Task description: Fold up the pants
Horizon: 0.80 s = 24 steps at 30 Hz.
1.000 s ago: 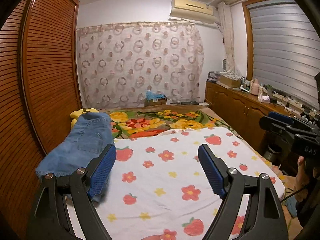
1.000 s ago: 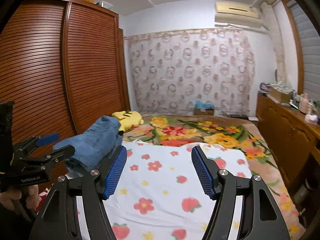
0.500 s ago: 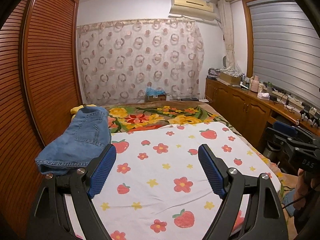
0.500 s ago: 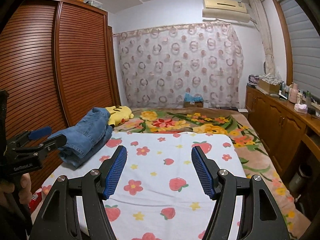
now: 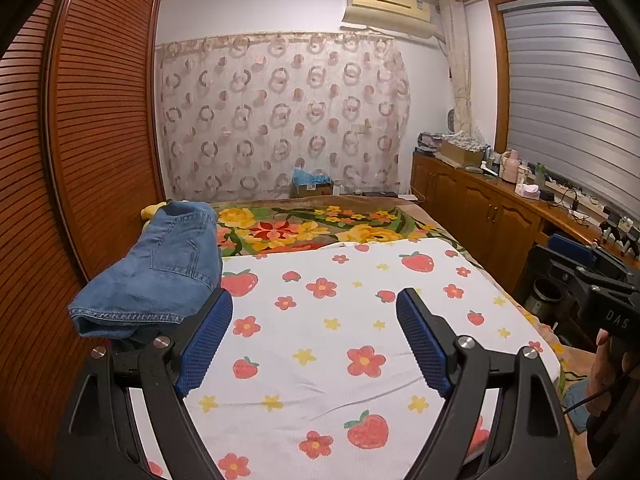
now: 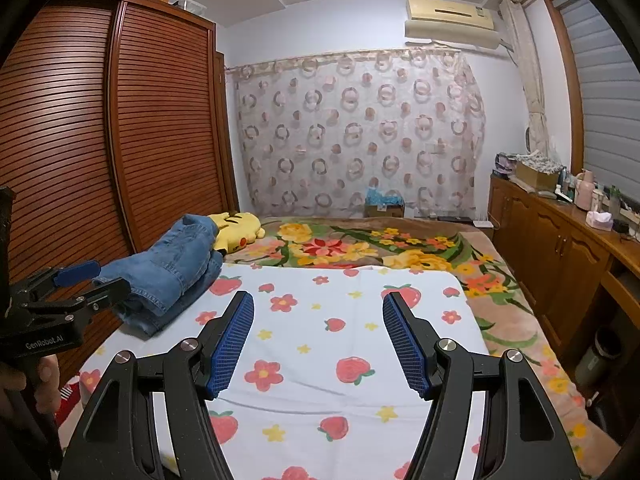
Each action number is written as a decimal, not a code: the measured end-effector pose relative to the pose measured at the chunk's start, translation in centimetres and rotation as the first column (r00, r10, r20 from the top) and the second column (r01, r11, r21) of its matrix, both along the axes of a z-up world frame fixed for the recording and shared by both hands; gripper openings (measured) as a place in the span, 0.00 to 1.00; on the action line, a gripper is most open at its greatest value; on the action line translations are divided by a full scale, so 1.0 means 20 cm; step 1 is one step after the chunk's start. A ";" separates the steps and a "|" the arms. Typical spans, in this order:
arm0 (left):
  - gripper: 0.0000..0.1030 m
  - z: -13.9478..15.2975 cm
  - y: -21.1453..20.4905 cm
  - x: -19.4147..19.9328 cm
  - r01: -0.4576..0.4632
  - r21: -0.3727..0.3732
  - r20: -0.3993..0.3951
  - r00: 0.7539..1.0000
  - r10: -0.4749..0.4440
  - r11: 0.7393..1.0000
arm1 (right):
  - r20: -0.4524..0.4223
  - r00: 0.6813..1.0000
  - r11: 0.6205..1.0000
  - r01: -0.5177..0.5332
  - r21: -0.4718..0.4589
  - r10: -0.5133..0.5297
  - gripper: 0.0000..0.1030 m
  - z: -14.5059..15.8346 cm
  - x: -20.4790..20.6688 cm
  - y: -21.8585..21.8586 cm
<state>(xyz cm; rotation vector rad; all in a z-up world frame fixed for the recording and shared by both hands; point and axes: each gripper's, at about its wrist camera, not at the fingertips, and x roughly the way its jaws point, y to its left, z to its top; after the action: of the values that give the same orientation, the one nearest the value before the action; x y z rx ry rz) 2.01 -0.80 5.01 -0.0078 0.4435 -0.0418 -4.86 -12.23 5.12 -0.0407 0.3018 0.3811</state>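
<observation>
Gripper's (image 5: 314, 308) ribbed blue pads, folded denim (image 5: 160, 268)

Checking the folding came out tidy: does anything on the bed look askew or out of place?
Nothing stands out. The folded jeans lie stacked at the bed's left edge beside the yellow plush toy; the strawberry sheet is flat.

Home bedroom, bed (image 5: 360, 360), wardrobe (image 6: 160, 140), curtain (image 5: 280, 120)

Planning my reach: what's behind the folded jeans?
A yellow plush toy lies just behind the folded jeans, on the floral blanket. Its near end is covered by the denim.
</observation>
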 end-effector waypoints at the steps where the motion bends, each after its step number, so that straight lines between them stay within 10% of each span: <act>1: 0.82 0.00 0.00 0.00 -0.002 0.001 0.000 1.000 0.002 1.000 | 0.000 1.000 1.000 0.000 -0.001 0.000 0.67 -0.01 0.00 0.00; 24: 0.82 0.00 0.01 0.00 0.001 -0.004 0.001 1.000 -0.001 1.000 | 0.005 1.000 1.000 -0.010 -0.008 0.010 0.67 0.00 -0.01 -0.02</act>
<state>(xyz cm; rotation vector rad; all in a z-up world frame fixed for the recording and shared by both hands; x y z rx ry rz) 1.92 -0.65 5.09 -0.0110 0.4425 -0.0439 -5.15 -12.63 5.03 -0.0513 0.2983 0.3892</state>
